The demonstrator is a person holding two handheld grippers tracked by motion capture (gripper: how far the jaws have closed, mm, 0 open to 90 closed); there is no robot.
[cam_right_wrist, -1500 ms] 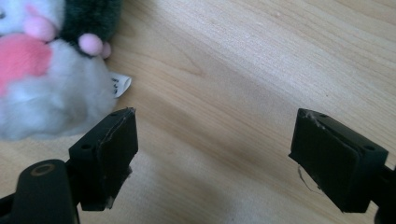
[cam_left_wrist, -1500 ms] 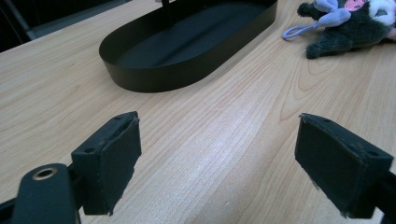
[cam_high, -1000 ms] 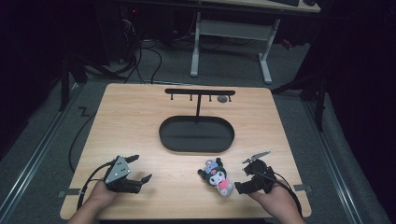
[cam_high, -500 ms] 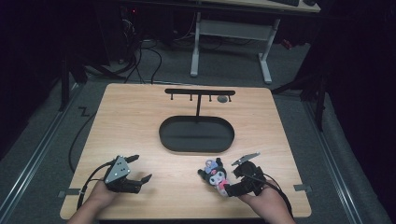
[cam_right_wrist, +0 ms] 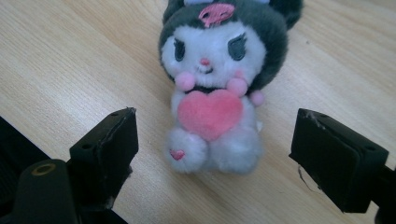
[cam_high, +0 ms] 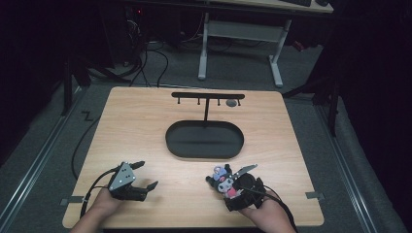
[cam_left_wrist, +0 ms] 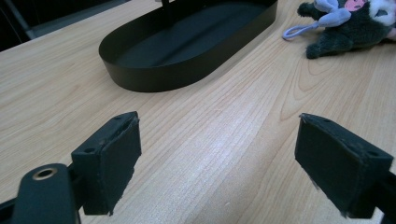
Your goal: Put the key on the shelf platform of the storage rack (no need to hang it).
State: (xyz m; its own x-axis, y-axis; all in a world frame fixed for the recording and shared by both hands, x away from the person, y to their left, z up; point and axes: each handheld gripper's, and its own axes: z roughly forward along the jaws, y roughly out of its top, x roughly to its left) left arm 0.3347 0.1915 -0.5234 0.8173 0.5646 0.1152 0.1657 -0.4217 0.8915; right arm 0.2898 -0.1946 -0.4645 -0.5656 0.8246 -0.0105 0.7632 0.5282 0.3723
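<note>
Light-grained wood forms the table (cam_high: 145, 121), which is carrying a black oval tray (cam_high: 204, 140) at its centre and, just behind the tray, a black T-shaped rack (cam_high: 208, 96) with short pegs under its crossbar.

Right gripper (cam_high: 228, 190): it is sitting at the near right of the table, held in the person's right hand (cam_high: 265, 216). Its jaws are standing wide apart and are gripping nothing. In the right gripper view the plush toy (cam_right_wrist: 217, 84) is lying on its back on the wood between the two black jaws, closer to the left-hand one, with open wood showing on both sides of it — no pad is touching it. The toy is showing a dark hood, a white face, a pink heart on its chest and a small pink heart on one foot. In the high view the toy (cam_high: 223, 182) is lying in front of the tray's near right rim, apart from the tray.

Left gripper (cam_high: 145, 182): it is resting at the near left of the table, with the grey three-cornered plate on top. Its jaws are also spread wide and are holding nothing; in the left gripper view, bare wood is lying between them. Beyond the jaws that view is showing the tray (cam_left_wrist: 187, 42) ahead and the toy (cam_left_wrist: 348, 21) at the upper right, well clear of this gripper.
</note>
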